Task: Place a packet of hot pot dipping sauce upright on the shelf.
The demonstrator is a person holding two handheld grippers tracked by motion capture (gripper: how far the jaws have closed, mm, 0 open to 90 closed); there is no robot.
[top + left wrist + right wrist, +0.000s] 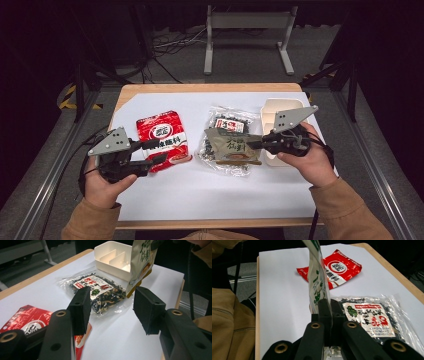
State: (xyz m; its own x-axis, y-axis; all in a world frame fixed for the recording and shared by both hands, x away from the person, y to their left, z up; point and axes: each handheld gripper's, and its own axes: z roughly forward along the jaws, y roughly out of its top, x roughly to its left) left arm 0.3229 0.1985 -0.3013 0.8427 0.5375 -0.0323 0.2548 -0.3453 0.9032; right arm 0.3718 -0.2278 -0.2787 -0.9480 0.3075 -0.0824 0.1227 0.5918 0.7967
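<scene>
The right claw (257, 144) is clamped on the edge of a green pouch (231, 145), which hangs lifted off the worktop (210, 195) rather than lying flat. In the right gripper view the jaws pinch it edge-on so it stands up like a sheet. It sits over the clear bag of dark dried stuff (227, 125), just left of the white box (280, 107) at the right, so I'd guess the grip is for carrying it into one of the compartments there. An edge pinch makes sense, since it lets the pouch drop in upright.

The left claw (152, 152) has its jaws apart, holding nothing, right at the near right edge of the red packet (162, 137) on the left. It looks lined up for that one next, but that's only my read.
</scene>
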